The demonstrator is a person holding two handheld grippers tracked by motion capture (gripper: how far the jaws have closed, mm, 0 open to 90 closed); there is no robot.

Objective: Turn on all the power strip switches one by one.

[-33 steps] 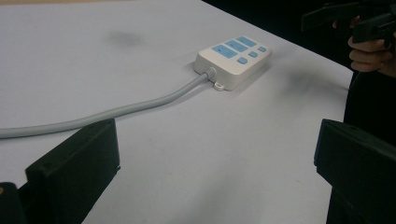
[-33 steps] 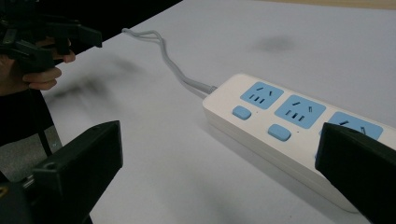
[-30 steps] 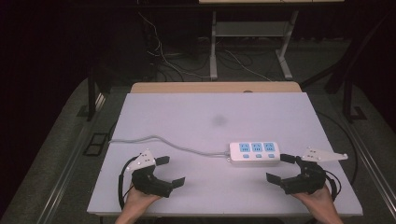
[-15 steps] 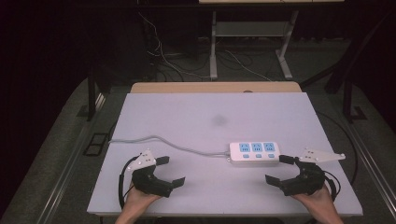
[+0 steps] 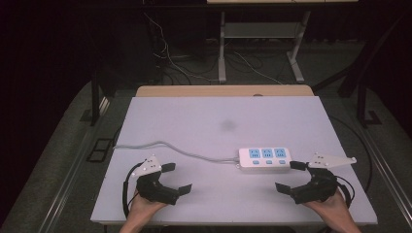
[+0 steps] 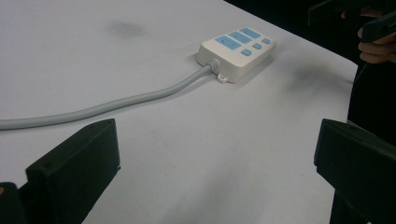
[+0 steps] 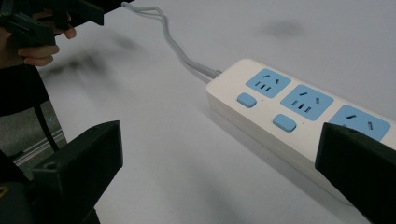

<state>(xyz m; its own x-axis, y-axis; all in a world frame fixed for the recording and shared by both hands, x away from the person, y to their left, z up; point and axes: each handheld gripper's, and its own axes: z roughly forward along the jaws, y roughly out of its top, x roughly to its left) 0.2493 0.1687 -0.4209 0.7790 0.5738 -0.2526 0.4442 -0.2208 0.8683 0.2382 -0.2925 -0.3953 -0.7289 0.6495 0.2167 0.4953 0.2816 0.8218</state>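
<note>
Two tools hover low over the white worktop [image 5: 194, 121], jaws apart and empty: left tool [image 5: 176, 178] well apart from the power strip [image 5: 264, 159], right tool [image 5: 290, 175] just beside its end.

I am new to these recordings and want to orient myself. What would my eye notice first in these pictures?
First, the white power strip with three blue sockets, lying right of centre on the pale table; its grey cable snakes off to the left edge. Then the two black grippers at the near edge: the left gripper and the right gripper, both open and empty, the right one close beside the strip's end.
</note>
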